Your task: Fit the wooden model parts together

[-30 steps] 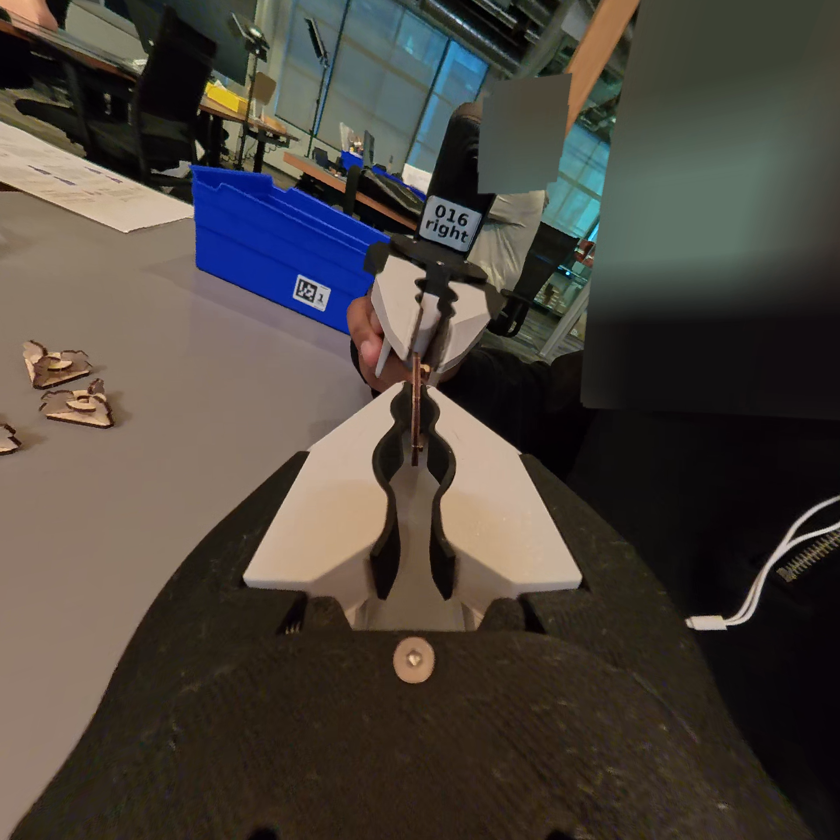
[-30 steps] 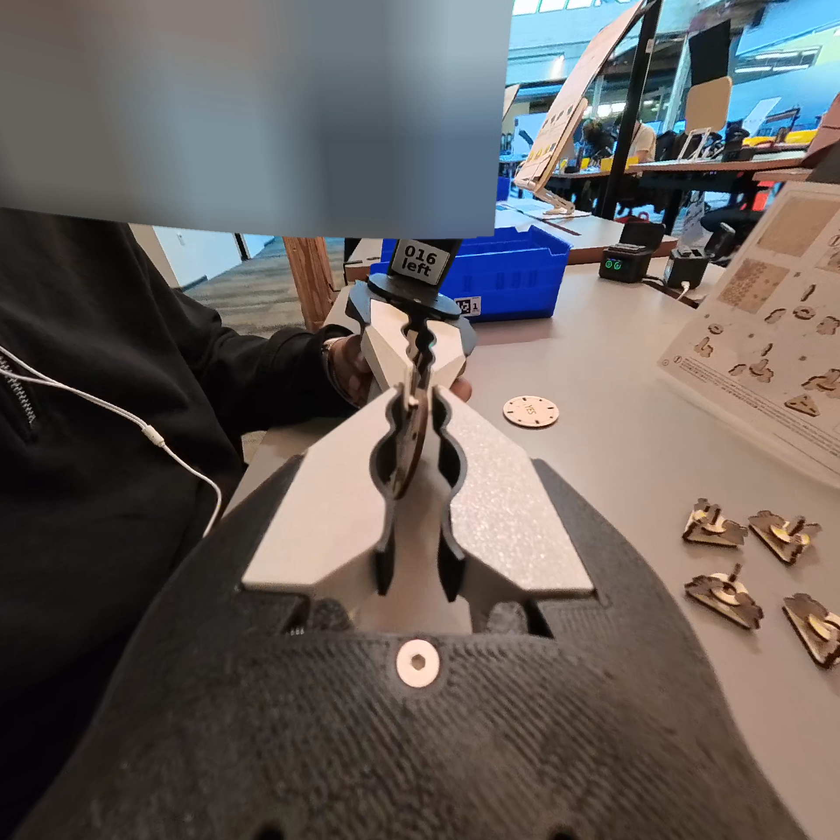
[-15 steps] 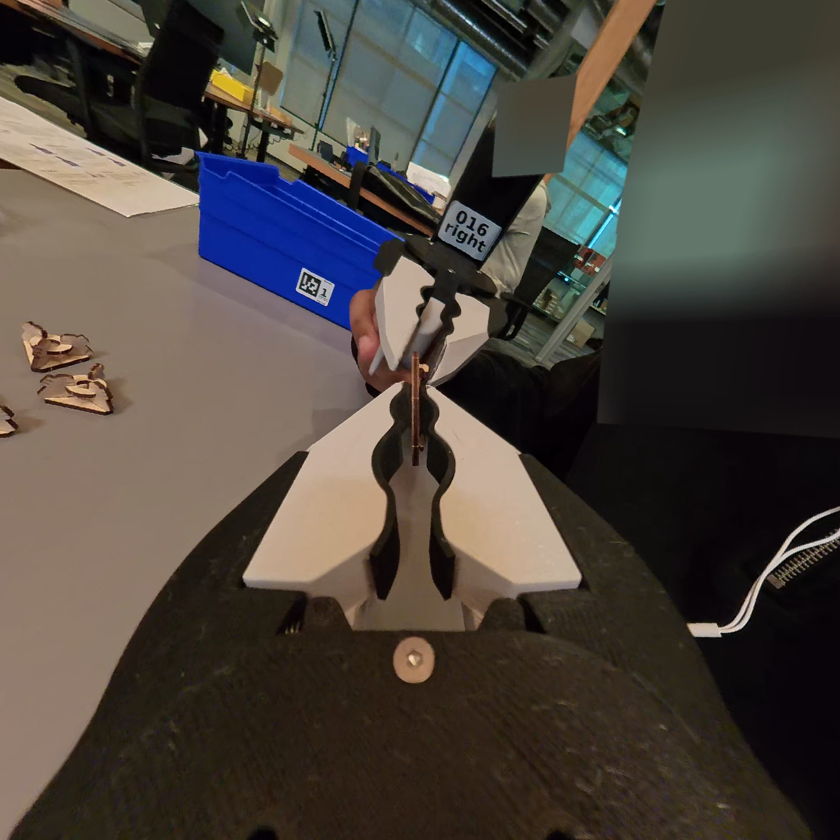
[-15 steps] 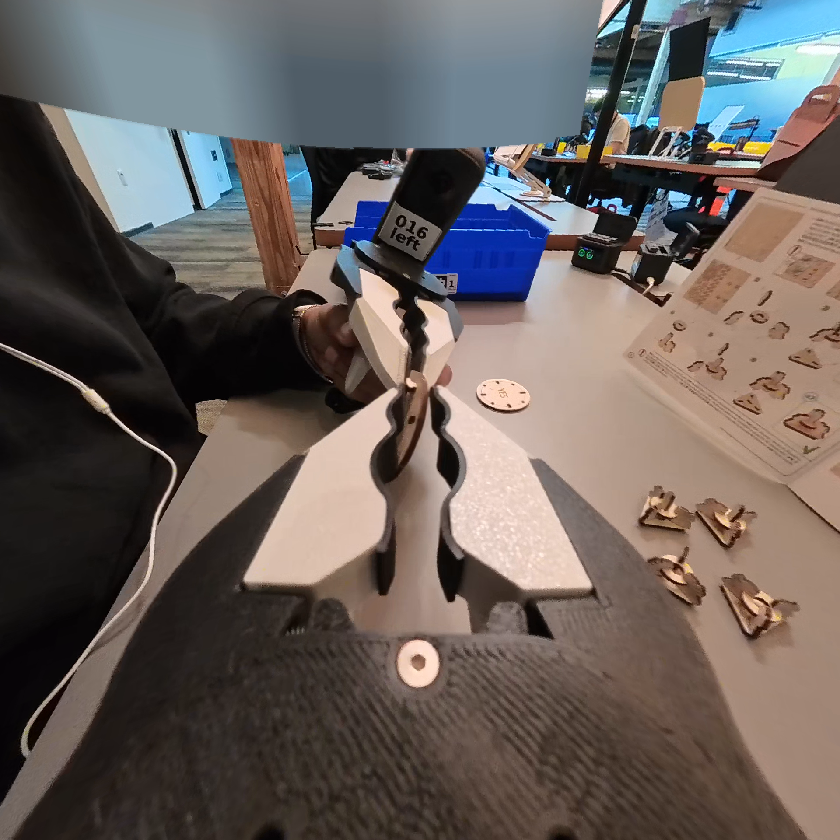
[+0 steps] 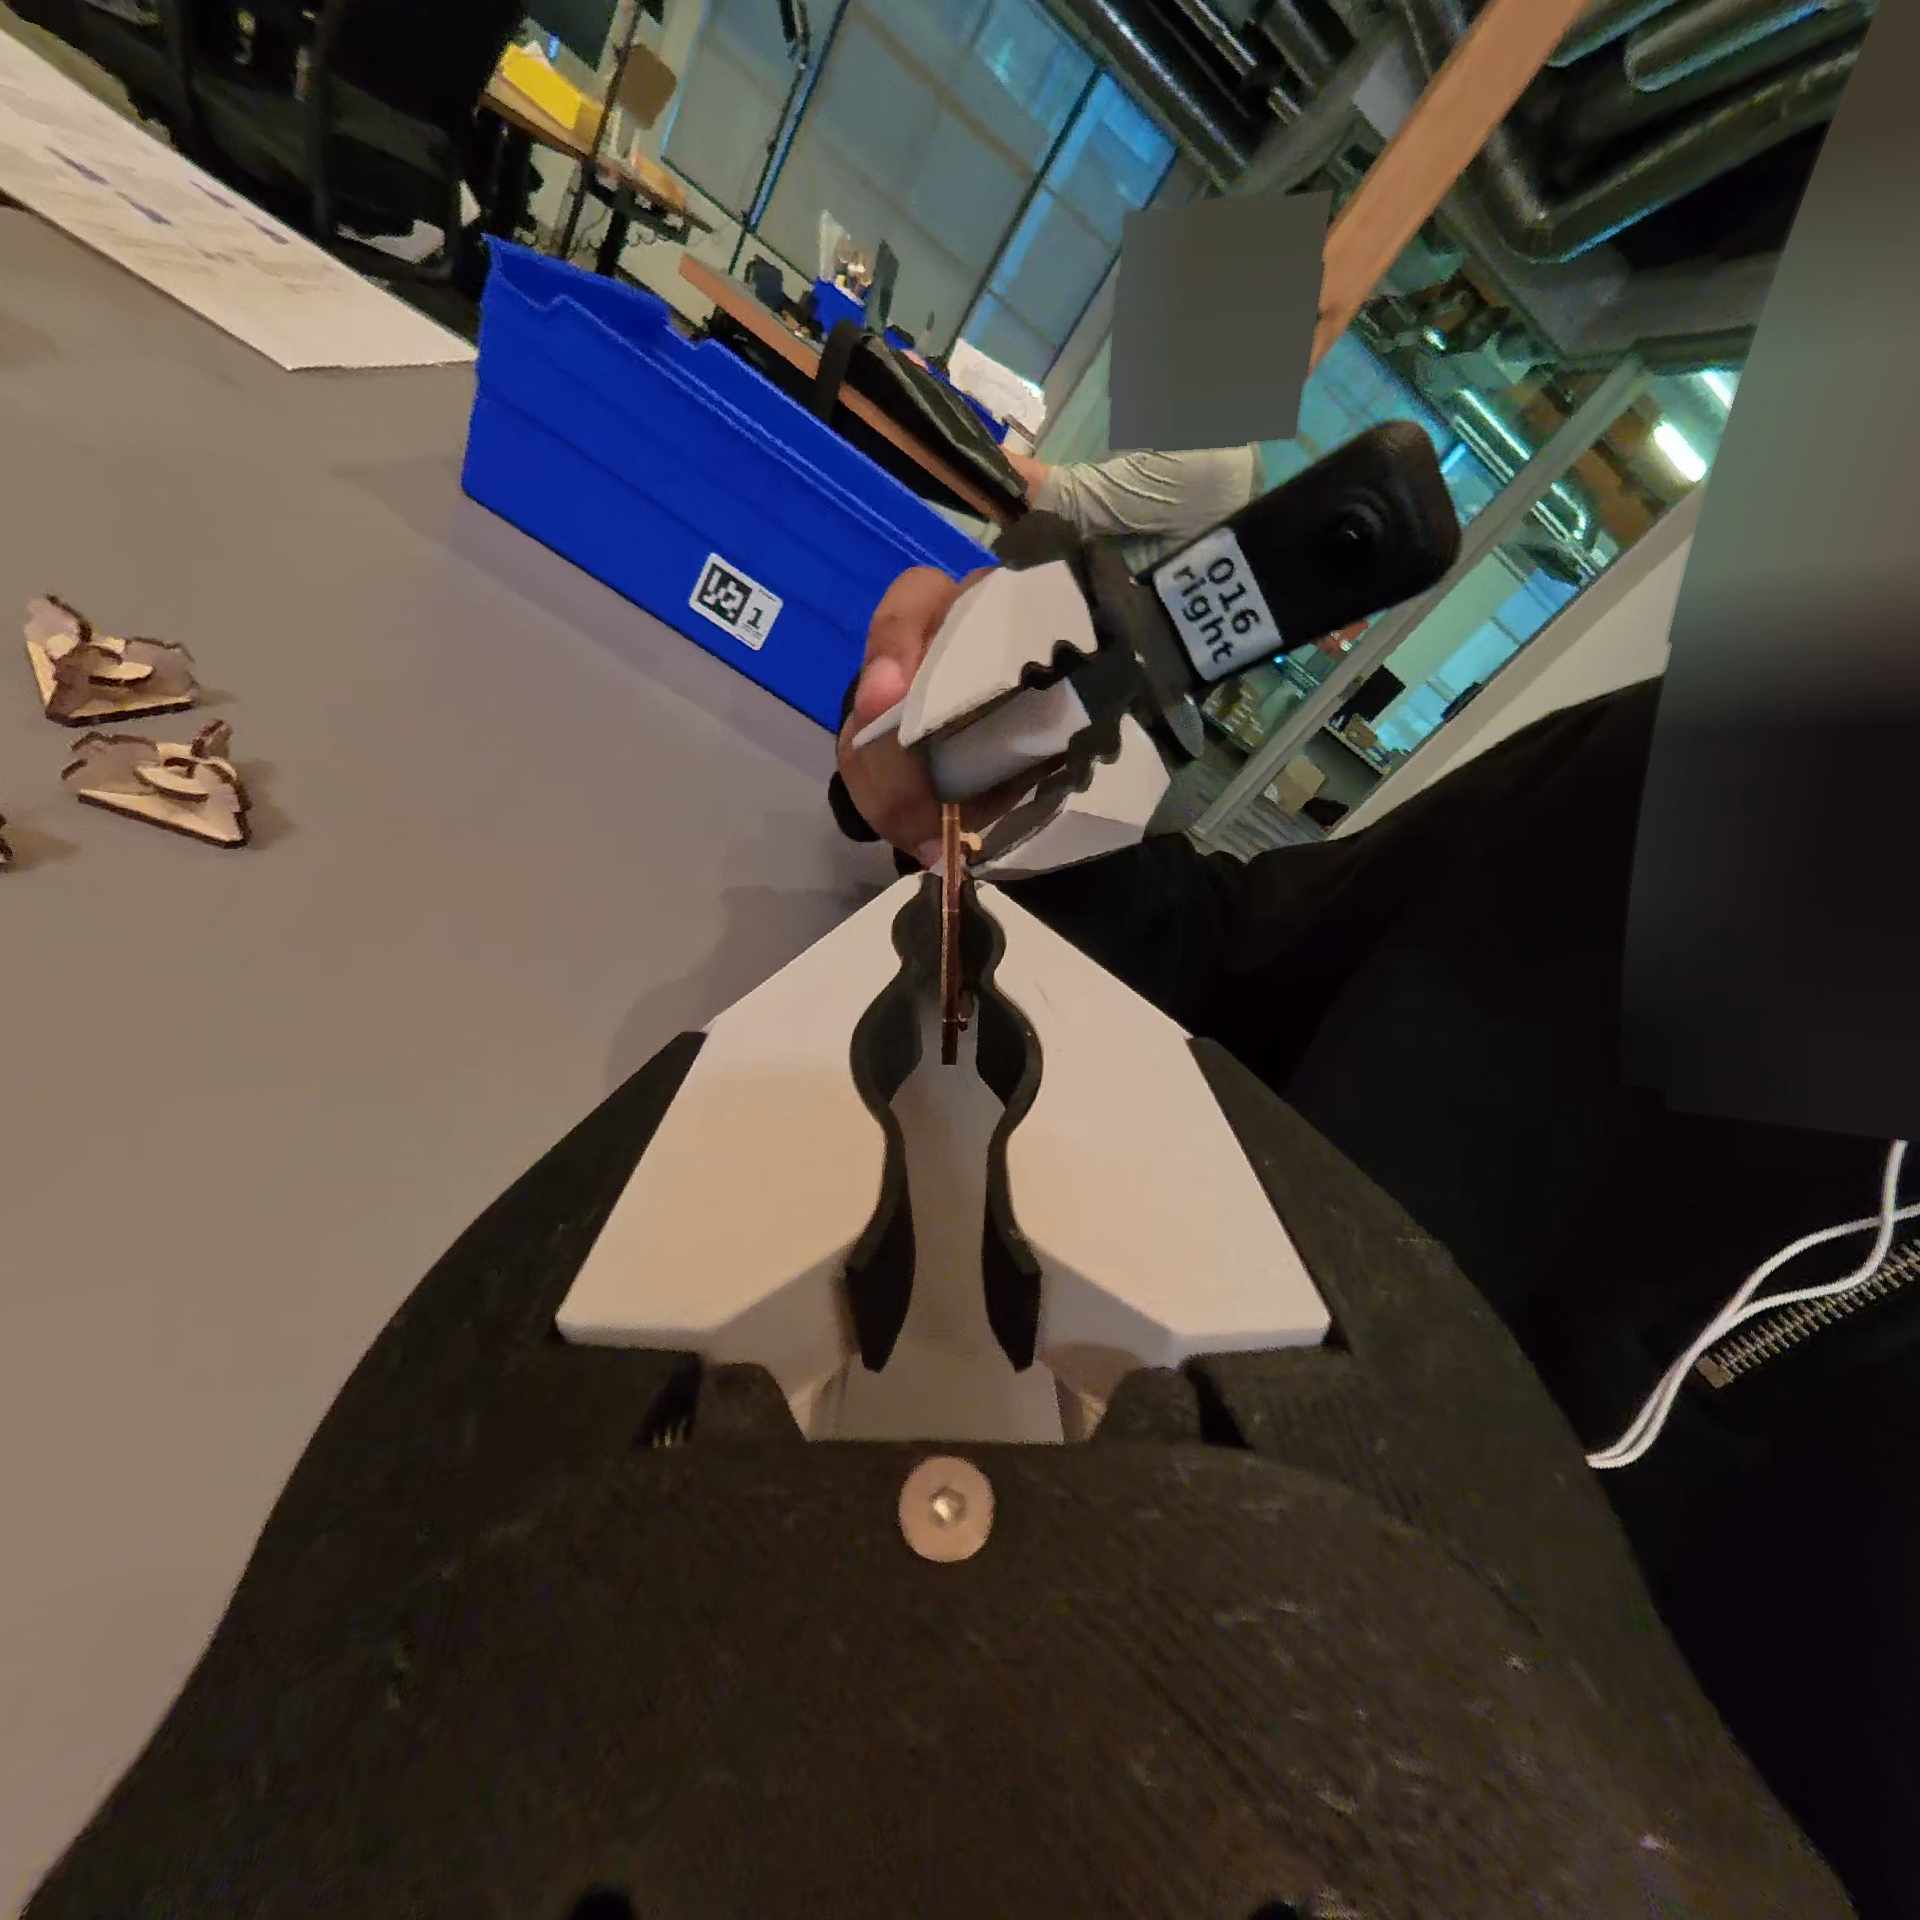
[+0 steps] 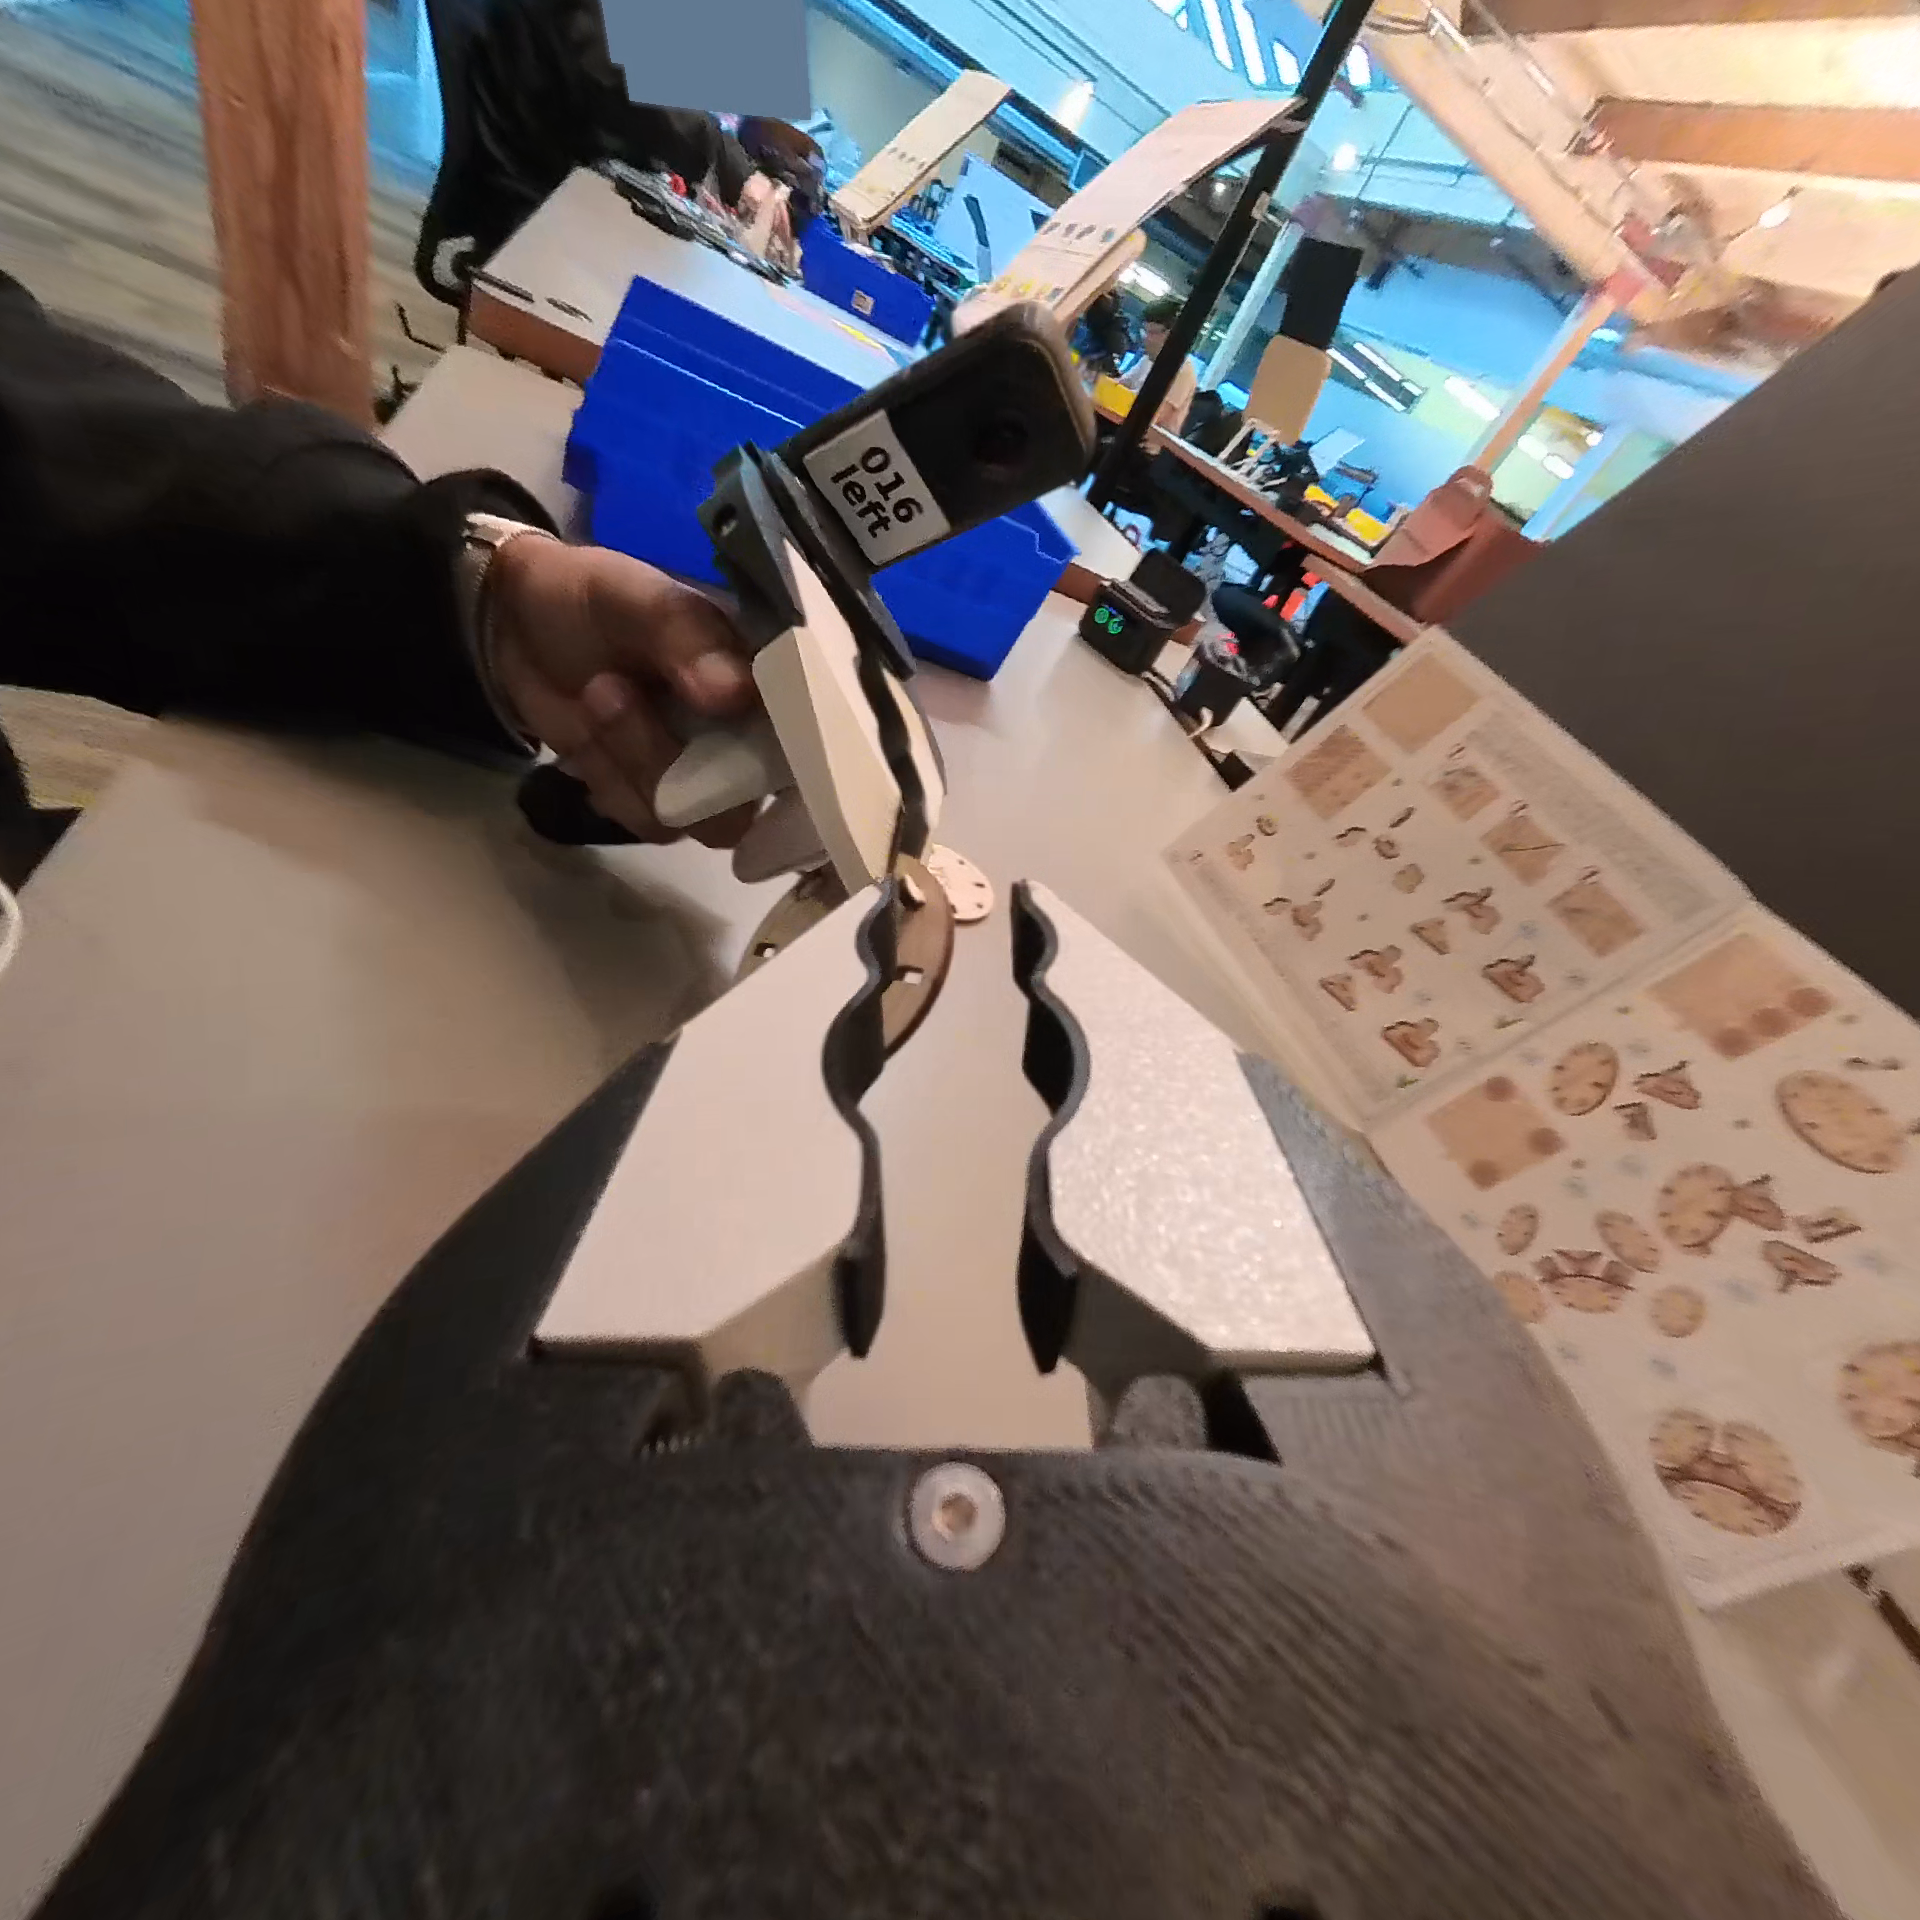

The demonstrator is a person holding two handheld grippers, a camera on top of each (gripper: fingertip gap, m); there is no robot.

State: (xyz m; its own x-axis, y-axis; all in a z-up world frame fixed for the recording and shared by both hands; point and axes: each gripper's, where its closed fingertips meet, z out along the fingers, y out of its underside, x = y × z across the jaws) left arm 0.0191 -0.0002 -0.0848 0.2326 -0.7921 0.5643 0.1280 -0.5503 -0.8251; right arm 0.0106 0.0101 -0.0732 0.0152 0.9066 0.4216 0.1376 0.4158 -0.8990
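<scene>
Fingers of the left gripper clamp a thin round dark wooden disc edge-on above the grey table, while the right gripper stands parted beside it, gripping nothing.

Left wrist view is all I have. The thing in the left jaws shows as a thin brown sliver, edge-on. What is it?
Observer: In the right wrist view it is a round dark wooden disc with small slots. The left gripper pinches it at its upper edge.
Operator: Does the right gripper have it too?
Observer: No. The right gripper stands open. The disc lies by one pad, and the other pad is clear of it.
Operator: Anything beyond the jaws?
Observer: A paler wooden disc lies flat on the table, with an instruction sheet off to one side.
</scene>
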